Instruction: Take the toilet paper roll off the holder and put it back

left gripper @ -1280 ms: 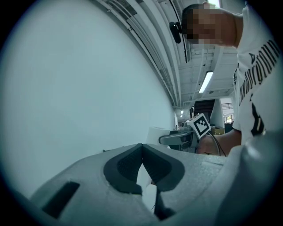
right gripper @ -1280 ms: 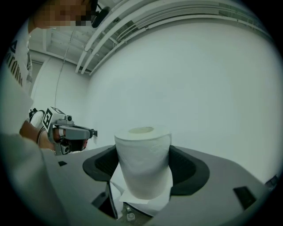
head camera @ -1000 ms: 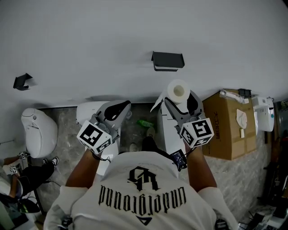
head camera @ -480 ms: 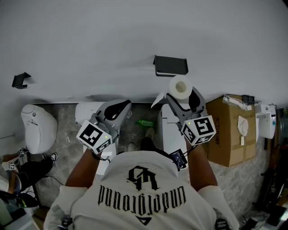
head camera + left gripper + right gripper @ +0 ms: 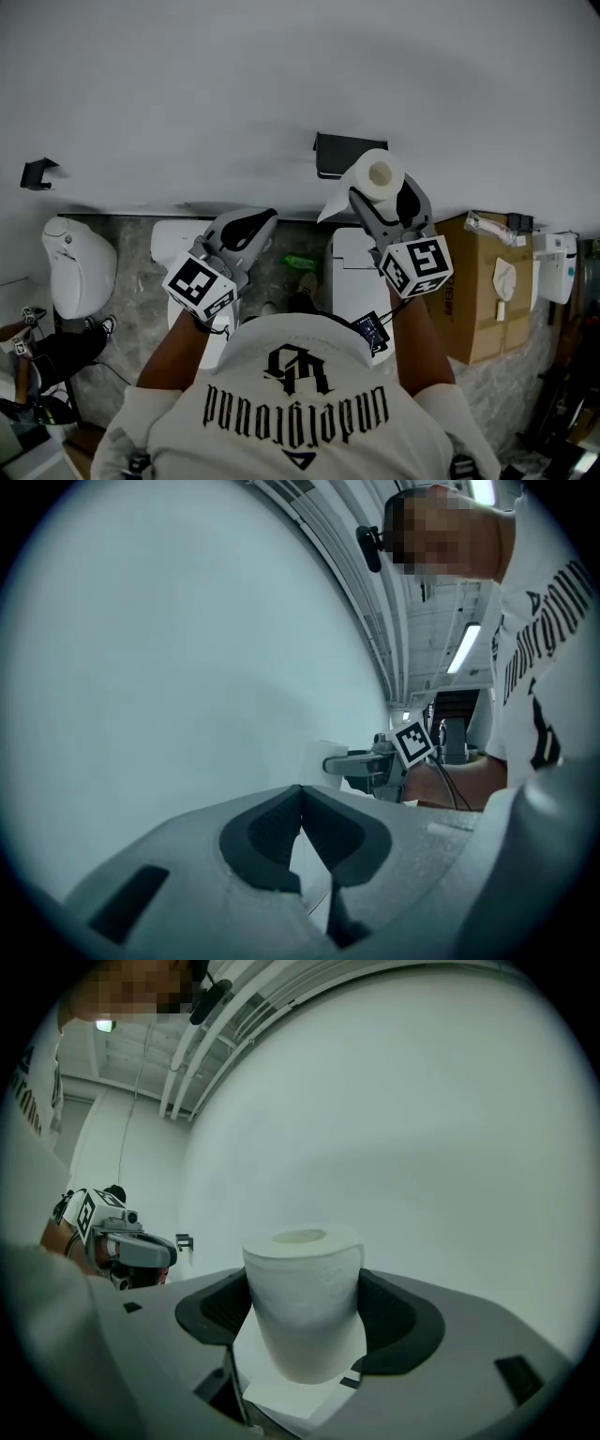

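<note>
Two handheld grippers are raised in front of a plain white wall (image 5: 187, 84), seen from above the person's head. A black toilet paper holder (image 5: 349, 153) is fixed to that wall near the middle of the head view.

The right gripper (image 5: 382, 189) is clenched on the toilet paper roll (image 5: 305, 1283). Its dark pads press the roll's two sides. In the right gripper view the roll stands with its hollow core facing up. A loose sheet (image 5: 330, 202) hangs from the roll, just below and left of the holder. In the head view the roll overlaps the holder's lower right corner. Whether roll and holder touch cannot be told.

The left gripper (image 5: 251, 223) is below and to the left of the holder, well apart from it. Its jaws are pressed together at the tips with nothing between them.

Each gripper carries a marker cube (image 5: 417, 267) with black and white squares.

Far to the left of the holder, at about the same height, a small black hook (image 5: 36, 173) sits on the wall. Below that hook stands a white toilet (image 5: 80, 267). A cardboard box (image 5: 478, 281) rests on the floor below and to the right of the holder. A small green object (image 5: 302, 261) lies on the floor below the holder.

The person's white shirt (image 5: 300, 403) with black lettering fills the bottom of the head view.
</note>
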The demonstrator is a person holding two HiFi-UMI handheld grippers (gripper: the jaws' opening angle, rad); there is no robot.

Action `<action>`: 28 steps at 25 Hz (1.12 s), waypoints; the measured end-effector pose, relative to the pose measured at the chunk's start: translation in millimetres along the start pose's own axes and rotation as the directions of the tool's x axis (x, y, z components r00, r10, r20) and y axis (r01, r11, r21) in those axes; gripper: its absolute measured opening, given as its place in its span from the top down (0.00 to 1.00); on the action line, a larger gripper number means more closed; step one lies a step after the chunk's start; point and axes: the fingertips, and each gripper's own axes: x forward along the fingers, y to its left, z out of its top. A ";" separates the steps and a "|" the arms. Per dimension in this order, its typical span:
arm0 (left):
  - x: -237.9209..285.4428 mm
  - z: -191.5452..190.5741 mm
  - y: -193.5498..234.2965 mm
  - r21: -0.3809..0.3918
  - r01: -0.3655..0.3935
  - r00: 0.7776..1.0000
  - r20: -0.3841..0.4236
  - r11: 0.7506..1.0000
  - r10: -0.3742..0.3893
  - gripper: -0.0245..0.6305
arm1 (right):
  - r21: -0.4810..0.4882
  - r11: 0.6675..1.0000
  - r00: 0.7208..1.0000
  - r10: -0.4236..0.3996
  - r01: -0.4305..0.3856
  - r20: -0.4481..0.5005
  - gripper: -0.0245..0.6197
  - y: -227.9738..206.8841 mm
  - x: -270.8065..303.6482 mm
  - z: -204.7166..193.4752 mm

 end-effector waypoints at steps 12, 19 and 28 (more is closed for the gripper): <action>52.5 4.0 27.7 -0.007 -0.045 0.999 0.003 0.999 0.045 0.94 | -0.009 1.000 0.999 -0.004 0.004 0.032 0.47 -65.0 42.8 10.6; 69.3 -7.9 43.1 -0.034 -0.086 0.996 -0.022 0.996 0.086 0.94 | 0.004 1.000 1.000 -0.010 0.010 -0.007 0.47 -86.4 66.9 -21.4; 87.1 -18.4 44.7 -0.050 -0.105 0.993 -0.051 0.993 0.102 0.94 | 0.053 0.999 1.000 0.002 -0.001 -0.018 0.47 -95.9 76.7 -50.9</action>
